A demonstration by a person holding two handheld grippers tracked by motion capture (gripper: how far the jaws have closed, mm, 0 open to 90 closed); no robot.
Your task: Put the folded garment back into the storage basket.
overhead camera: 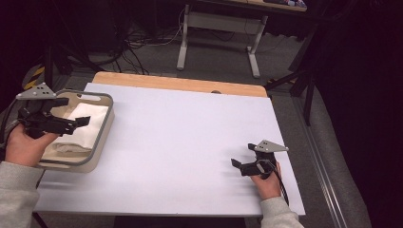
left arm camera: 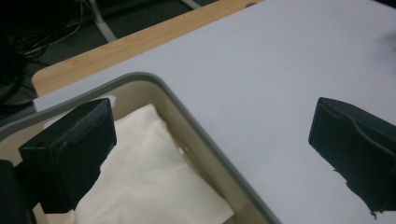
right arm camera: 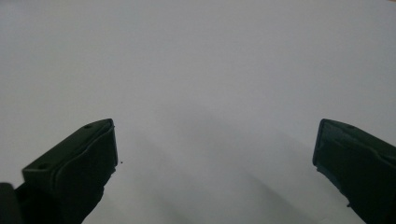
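My left gripper (overhead camera: 71, 116) is above the basket (overhead camera: 105, 124) at the left edge of the table (overhead camera: 190, 142). Its jaws stand wide apart and nothing is between them. In the left gripper view one finger (left arm camera: 70, 158) is over the cloth (left arm camera: 149, 182) and the other is over the white table surface, with the grey rim of the basket (left arm camera: 205, 140) passing under the gap. I do not touch the cloth.

The cloth (overhead camera: 83, 126) is white and folded. It lies inside the basket and fills most of the floor of it. The basket is beige with a grey rim, and it sits partly on the white top, at its left side.

My right gripper (overhead camera: 247, 164) is near the right front corner of the table, well apart from the basket. It is low over the white surface, and my hand (overhead camera: 267, 183) holds it from behind. Its jaws are wide open also. In the right gripper view the two black fingers (right arm camera: 74, 168) rise at both sides, and between them I see just the bare table (right arm camera: 201, 84). Nothing is held by this gripper.

Behind the white top a strip of wood (overhead camera: 176, 84) shows at the far edge of the table.
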